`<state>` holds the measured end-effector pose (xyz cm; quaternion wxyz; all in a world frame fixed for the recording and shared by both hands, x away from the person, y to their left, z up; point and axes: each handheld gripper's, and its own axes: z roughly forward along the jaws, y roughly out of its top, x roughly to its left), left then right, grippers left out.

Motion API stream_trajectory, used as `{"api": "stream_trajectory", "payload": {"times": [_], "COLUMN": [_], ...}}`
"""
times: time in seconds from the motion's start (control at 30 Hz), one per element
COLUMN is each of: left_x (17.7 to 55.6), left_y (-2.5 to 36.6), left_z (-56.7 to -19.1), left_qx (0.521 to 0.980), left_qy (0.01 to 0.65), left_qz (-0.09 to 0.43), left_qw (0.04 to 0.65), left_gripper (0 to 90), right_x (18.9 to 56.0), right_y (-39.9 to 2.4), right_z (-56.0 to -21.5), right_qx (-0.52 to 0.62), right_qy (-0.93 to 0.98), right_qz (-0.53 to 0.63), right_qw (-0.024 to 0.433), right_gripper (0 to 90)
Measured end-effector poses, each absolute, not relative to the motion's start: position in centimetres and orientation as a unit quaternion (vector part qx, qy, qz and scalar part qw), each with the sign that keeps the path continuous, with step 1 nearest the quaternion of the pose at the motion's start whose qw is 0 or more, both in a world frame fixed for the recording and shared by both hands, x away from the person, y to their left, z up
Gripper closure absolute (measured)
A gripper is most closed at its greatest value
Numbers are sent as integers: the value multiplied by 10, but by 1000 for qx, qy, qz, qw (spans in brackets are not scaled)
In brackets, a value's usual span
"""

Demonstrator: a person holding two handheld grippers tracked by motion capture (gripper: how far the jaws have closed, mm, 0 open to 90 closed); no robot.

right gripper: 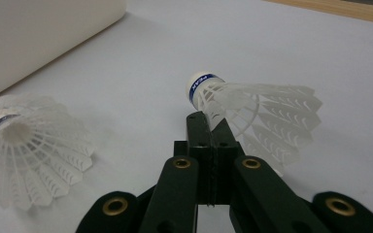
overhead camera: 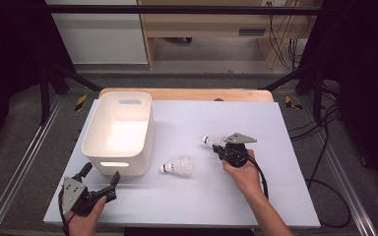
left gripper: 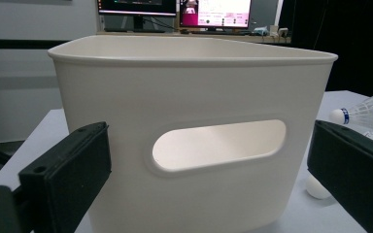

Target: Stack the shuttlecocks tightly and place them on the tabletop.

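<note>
White tabletop: right claw pinching a shuttlecock's skirt, left claw spread before the bin.

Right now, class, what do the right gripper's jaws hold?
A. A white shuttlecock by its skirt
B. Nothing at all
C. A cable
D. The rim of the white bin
A: the right gripper is pinched shut on the skirt of a shuttlecock, its blue-banded cork sticking out past the jaws.
</note>
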<state>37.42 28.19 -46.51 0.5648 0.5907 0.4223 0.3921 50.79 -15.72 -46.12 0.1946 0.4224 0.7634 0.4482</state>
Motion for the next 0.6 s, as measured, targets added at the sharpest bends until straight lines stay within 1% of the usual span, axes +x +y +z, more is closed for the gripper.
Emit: {"api": "stream_trajectory", "payload": {"times": [0.6], "left_x": [373], "left_y": [281], "left_z": [-464], "left_qx": [591], "left_qy": [414], "left_qz": [395], "left_qw": [569], "left_gripper": [13], "right_x": [486], "right_y": [-178], "right_z": [-463], "right_qx": [410], "right_qy": [767], "right_qz": [456], "right_qw": [187], "right_gripper": [900]}}
